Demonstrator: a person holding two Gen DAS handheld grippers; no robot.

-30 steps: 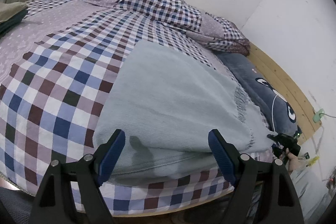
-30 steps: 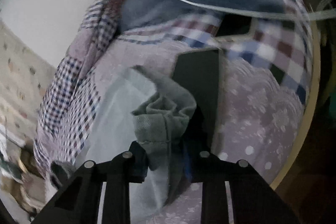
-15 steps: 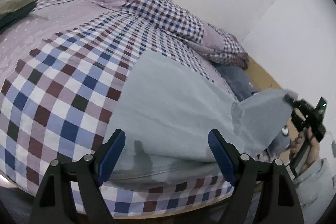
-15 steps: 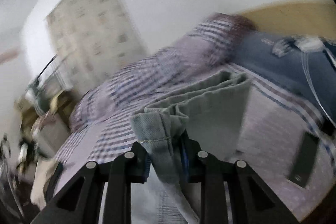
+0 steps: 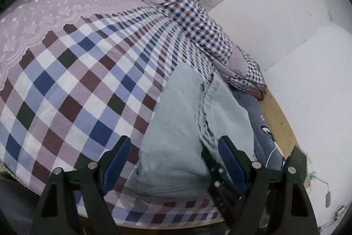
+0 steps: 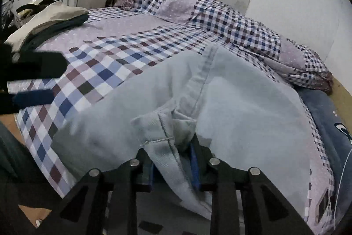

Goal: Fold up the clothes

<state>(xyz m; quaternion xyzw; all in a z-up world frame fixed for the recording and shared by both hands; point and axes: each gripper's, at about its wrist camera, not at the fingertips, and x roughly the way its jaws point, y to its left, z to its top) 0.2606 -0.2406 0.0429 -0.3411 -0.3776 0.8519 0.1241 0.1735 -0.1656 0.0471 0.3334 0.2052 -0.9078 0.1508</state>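
- At the near edge of the bed (image 5: 66, 85), the pale blue jeans (image 5: 176, 136) are lying across the checked cover, now doubled over on themselves.
- The right gripper (image 6: 171, 165) is pinching a bunched hem of the jeans (image 6: 220, 102) between narrowly closed fingers (image 6: 194, 166); a second ago it was holding that same end out past the bed's right side, so it is now bringing the end across to the near edge.
- In the left view a frayed hem is now lying on top of the lower layer, where a second ago the cloth lay as one flat sheet; I judge the first fold to be nearly laid.
- The left gripper (image 5: 173, 161) is hanging with its fingers (image 5: 116, 160) wide and empty, straddling the near edge of the jeans without closing on them; it has kept this pose throughout.
- The right gripper's body is showing dark just behind the left gripper's right finger, so the two are close together.
- The hem is not released yet; I judge that setting it down flush and smoothing the fold is what remains of this step.
- A folded beige and dark pile (image 6: 50, 21) is sitting at the far left corner of the bed.
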